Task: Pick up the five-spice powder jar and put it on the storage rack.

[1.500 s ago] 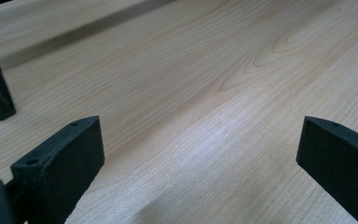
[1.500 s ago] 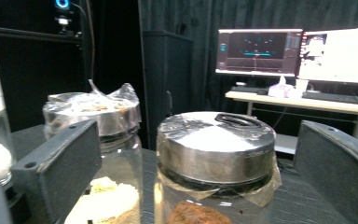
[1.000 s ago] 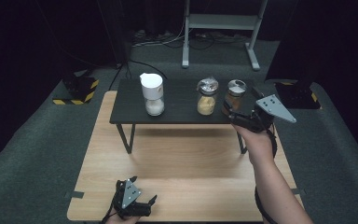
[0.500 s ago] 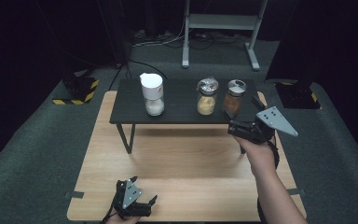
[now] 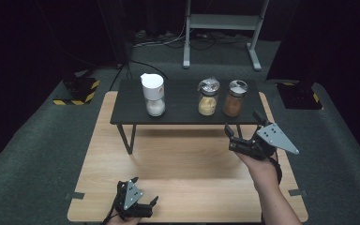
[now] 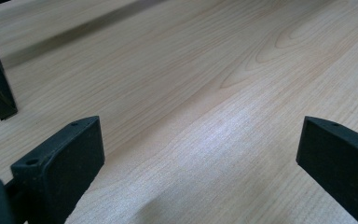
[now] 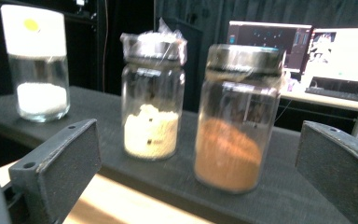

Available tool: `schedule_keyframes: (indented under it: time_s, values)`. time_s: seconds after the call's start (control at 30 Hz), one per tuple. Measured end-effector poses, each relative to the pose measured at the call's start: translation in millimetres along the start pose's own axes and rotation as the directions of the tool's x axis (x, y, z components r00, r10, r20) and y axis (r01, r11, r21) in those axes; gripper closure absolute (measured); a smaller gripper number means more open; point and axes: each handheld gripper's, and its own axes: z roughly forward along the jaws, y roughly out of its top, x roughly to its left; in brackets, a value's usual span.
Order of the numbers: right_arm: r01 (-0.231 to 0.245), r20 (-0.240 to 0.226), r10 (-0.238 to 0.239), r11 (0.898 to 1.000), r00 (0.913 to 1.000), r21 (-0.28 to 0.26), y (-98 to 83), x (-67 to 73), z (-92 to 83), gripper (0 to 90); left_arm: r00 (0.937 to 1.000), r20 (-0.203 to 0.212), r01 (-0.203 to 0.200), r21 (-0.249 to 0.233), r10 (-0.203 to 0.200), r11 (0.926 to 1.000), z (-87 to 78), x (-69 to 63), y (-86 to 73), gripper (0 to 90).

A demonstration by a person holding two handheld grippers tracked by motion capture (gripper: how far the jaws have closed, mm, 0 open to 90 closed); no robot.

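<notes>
— Two claws, both gaping wide and empty: the left claw (image 5: 140, 206) low over the wooden counter (image 5: 187, 164), the right claw (image 5: 240, 139) raised.
— And beyond?
— Just ahead of it, on the black shelf (image 5: 178, 112), stands the brown-powder jar (image 7: 235, 116), beside the pale-grain jar (image 7: 153, 93); the white-capped jar (image 7: 39, 65) stands well apart.

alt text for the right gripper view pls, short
Three glass jars stand in a row on a black shelf, seen between the open right gripper fingers: nearest, a jar of brown powder; beside it a jar of pale granules; farthest left, a white-lidded jar of white powder. Lit monitors sit behind.
</notes>
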Motion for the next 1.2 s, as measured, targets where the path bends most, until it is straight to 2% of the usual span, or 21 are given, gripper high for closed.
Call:
schedule_keyframes:
  time_s: [0.3,0.63,0.8,0.9,0.93,1.2]
  values:
    - [0.016,0.000,-0.016,0.998,0.9999,0.053,-16.4,6.9,-11.6,0.0,1.0000,0.002,0.003,0.000,-0.003,1.0000,-0.1,0.7,0.0,0.9]
    - [0.049,-0.016,-0.048,0.992,0.9987,0.118,-44.8,19.0,-23.9,0.0,1.0000,0.004,0.001,0.001,-0.001,1.0000,0.1,0.2,0.1,0.9]
    - [0.061,-0.024,-0.058,0.984,0.9980,0.169,-69.9,26.7,-29.9,0.0,1.0000,0.003,0.000,0.000,0.000,1.0000,0.1,0.2,0.0,0.9]
    - [0.060,-0.027,-0.056,0.980,0.9981,0.189,-78.1,28.2,-31.9,0.0,1.0000,0.002,-0.001,0.000,0.001,1.0000,0.1,0.2,0.0,0.9]
    - [0.063,-0.027,-0.059,0.976,0.9979,0.207,-87.2,29.4,-34.7,0.0,1.0000,0.002,0.000,0.000,0.000,1.0000,0.1,0.2,0.0,0.9]
    - [0.048,-0.031,-0.040,0.956,0.9987,0.289,-123.2,30.8,-47.2,0.0,1.0000,0.001,-0.004,0.002,0.004,1.0000,0.2,0.0,0.1,0.9]
